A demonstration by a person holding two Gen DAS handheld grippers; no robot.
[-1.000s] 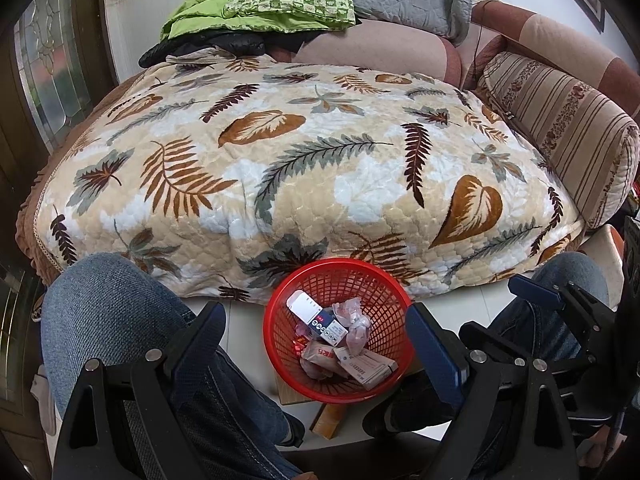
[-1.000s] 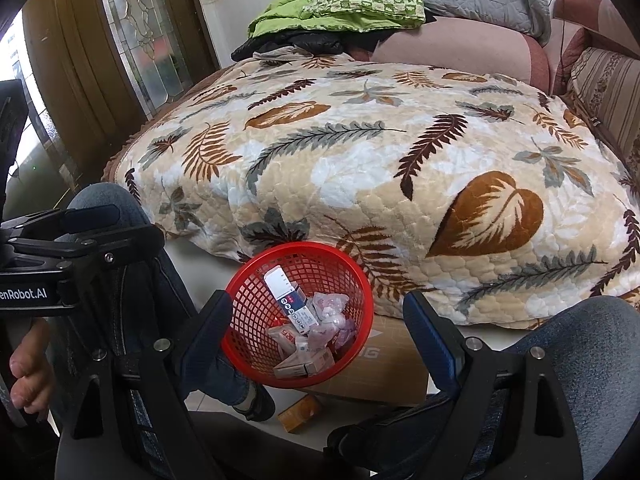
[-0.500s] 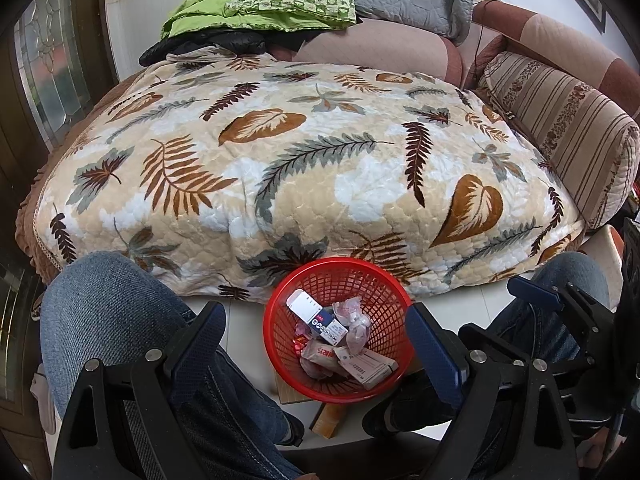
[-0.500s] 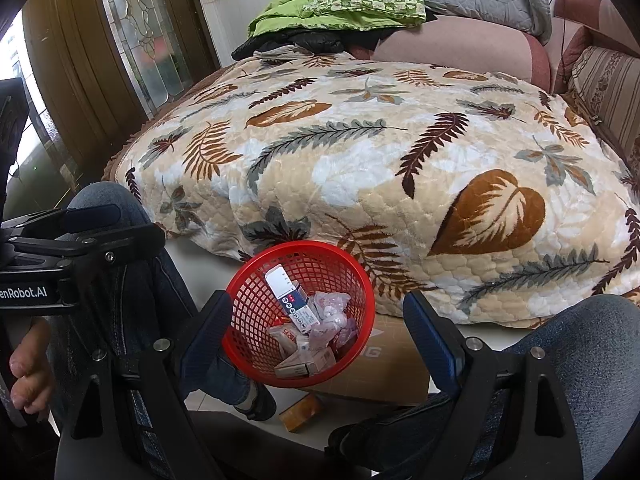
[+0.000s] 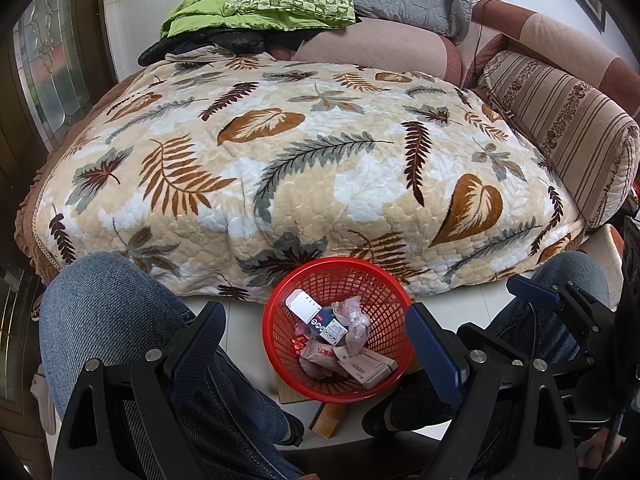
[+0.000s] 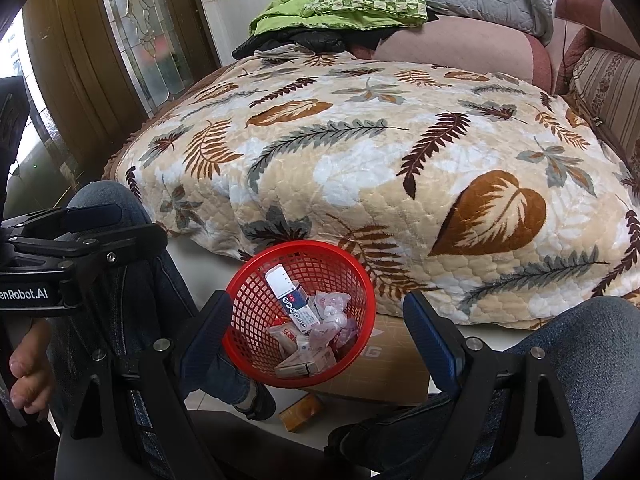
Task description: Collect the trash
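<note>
Trash sits heaped in the red mesh basket [image 5: 338, 328], which stands on the floor between the seated person's knees, just in front of the leaf-print quilt [image 5: 300, 176] draped over the sofa. From the left wrist view, the basket holds a white-and-blue carton [image 5: 316, 316], crumpled clear wrappers [image 5: 354, 320] and a pale flat box [image 5: 366, 364] lying across the bottom. The left gripper [image 5: 314, 346] hangs above and short of the basket with its blue pads spread wide, nothing between them; I'd guess it is poised that way because it has nothing to carry. The quilt's top shows no loose litter from here. A small tan block [image 5: 330, 420] lies on the floor tiles just beneath the basket's near edge, and may be one more piece to gather, though I cannot tell what it is.

From the right wrist view, the same basket [image 6: 300, 312] leans a little against a flat cardboard sheet [image 6: 384, 364], which probably keeps it tipped toward the person for easy dropping. The right gripper [image 6: 316, 338] also stands wide apart and empty, aimed down at the basket. An orange-brown little box [image 6: 302, 410] rests on the floor just beside the basket's foot, outside it. The other gripper [image 6: 80, 232] shows at the left edge, over the person's denim-clad leg [image 6: 120, 240], with a bare hand [image 6: 28, 372] below it.
</note>
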